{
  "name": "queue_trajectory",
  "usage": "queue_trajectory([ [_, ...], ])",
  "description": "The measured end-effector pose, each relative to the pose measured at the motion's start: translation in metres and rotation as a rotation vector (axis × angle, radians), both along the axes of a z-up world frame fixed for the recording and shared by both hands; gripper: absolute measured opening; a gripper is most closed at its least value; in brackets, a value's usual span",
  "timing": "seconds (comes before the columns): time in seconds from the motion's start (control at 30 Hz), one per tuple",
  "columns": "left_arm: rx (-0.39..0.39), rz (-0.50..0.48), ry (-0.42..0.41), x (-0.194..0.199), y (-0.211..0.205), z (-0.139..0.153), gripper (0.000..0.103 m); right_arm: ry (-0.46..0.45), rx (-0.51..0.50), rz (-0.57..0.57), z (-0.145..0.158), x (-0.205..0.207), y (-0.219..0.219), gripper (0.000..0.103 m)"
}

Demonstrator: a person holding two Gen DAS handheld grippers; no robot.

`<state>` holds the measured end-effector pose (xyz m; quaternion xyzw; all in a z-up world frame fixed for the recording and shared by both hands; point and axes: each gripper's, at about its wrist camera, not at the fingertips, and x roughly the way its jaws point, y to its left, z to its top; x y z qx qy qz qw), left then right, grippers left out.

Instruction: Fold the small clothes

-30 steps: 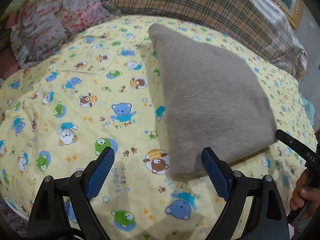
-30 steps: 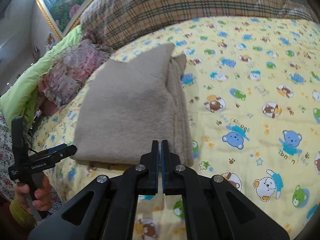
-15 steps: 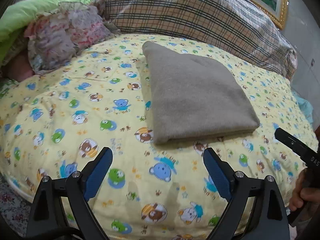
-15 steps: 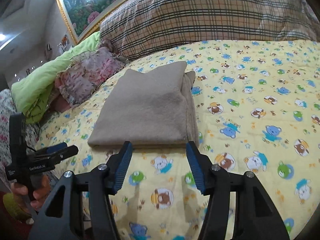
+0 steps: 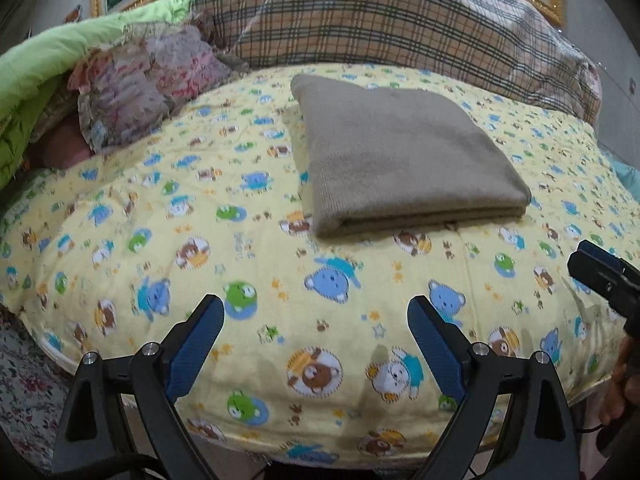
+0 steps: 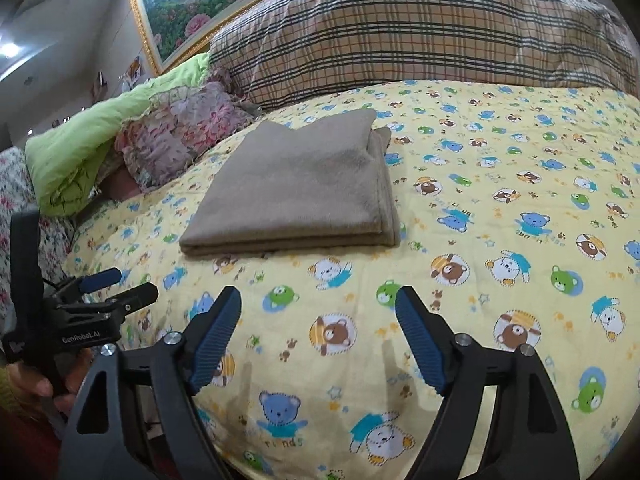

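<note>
The folded grey-brown garment (image 5: 404,152) is lying flat on the yellow bear-print quilt (image 5: 248,264), well apart from both tools, and that gap is what any coming move is turning on. In the left wrist view the left gripper (image 5: 316,340) is hanging over bare quilt with its blue pads spread wide and nothing between them; the garment is sitting up toward one o'clock from it, its thick folded edge facing the camera and its long axis running away toward twelve. In the right wrist view the right gripper (image 6: 318,328) is opening its jaws, again with only quilt showing between them, and the garment is lying toward eleven o'clock, its stacked layers showing along the near edge and the right-hand side. Neither tool is looking clearly nearer; the garment is sitting roughly between the two lines of sight. Judging by the neat stack, the folding is appearing done or nearly so. The far corners are looking uneven in the right wrist view, where a lower layer is peeking out at about one o'clock of the stack. How many layers are lying underneath is not readable, and the hands holding the tools are being cut off at the frame edges
</note>
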<state>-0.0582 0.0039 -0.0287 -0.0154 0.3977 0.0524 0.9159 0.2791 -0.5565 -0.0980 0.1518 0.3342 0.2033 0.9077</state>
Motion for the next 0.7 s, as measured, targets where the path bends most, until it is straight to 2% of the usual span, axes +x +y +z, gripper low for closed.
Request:
queue_trajectory([
  [0.13, 0.004, -0.002, 0.0, -0.005, 0.0, -0.001, 0.094, -0.008, -0.024, 0.007, 0.0, -0.005, 0.006, 0.085],
  [0.3, 0.005, -0.002, -0.062, -0.008, 0.005, 0.016, 0.095, -0.035, -0.061, 0.021, 0.008, -0.005, 0.012, 0.086],
  [0.47, -0.015, -0.009, -0.083, -0.004, 0.008, 0.032, 0.096, -0.11, -0.084, 0.037, 0.03, -0.001, 0.013, 0.097],
  [0.7, 0.008, 0.018, -0.224, 0.004, 0.016, 0.063, 0.103, -0.187, -0.095, 0.041, 0.05, 0.009, 0.012, 0.102],
])
